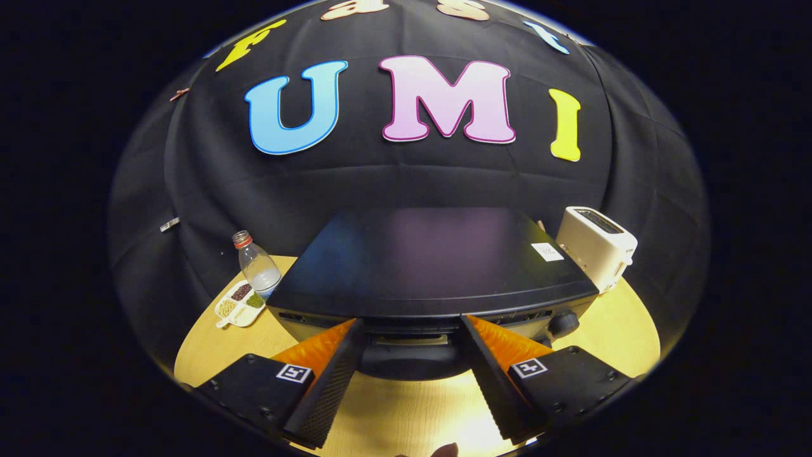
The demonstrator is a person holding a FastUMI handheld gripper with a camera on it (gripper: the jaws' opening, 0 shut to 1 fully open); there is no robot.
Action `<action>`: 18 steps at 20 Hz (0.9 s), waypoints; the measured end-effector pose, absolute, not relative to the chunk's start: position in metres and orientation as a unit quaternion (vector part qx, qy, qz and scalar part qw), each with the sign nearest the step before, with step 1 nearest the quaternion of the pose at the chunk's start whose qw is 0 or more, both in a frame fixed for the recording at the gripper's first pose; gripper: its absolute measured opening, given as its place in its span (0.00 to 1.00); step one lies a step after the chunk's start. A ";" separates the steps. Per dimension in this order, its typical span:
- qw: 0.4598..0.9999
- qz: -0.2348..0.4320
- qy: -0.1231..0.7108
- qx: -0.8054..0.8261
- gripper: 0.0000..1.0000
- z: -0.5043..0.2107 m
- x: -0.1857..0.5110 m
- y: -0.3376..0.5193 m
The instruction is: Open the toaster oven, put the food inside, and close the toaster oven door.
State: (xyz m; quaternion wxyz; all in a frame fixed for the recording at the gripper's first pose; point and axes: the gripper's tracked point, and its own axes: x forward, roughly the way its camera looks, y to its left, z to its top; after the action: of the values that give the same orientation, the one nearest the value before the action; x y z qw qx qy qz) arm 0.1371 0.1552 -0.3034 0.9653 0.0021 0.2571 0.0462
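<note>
1. You are on the first step, opening the oven (431, 260). It sits on the worktop (406, 406) just ahead of your tongs (412, 336), seen from above its front edge.

2. Your tongs stand apart, holding nothing. The tips reach to just under the oven's top front lip, one on each side of the dark rounded handle (411, 360) at the top of the door. Neither finger presses on it, as far as you can see.

3. The door looks shut: its face is mostly hidden below the overhanging top, so you cannot tell for certain.

4. Next move, as a judgement: lower and push in until the handle lies between the fingers, close on it, then pull back and down in an arc so the door swings on its lower hinge.

5. The food to go inside is not clearly told. A small white tray (239, 306) with compartments of grains or beans sits off to the left beside a bottle (257, 265); it may be the item.

6. Materials:
   - The oven is a black metal box with a smooth, faintly glossy flat top and a knob (563, 322) at its right front.
   - The handle is a smooth, curved bar and may be slippery.
   - The worktop is pale wood and round.
   - A cream toaster (597, 246) stands behind the oven on the right.
   - The bottle is clear plastic.
</note>
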 end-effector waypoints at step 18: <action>0.889 0.016 0.453 0.064 0.98 -0.414 -0.043 0.123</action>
State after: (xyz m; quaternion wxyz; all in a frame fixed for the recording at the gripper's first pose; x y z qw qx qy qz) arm -0.0425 0.1230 -0.4141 0.8892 0.0640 0.4528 0.0160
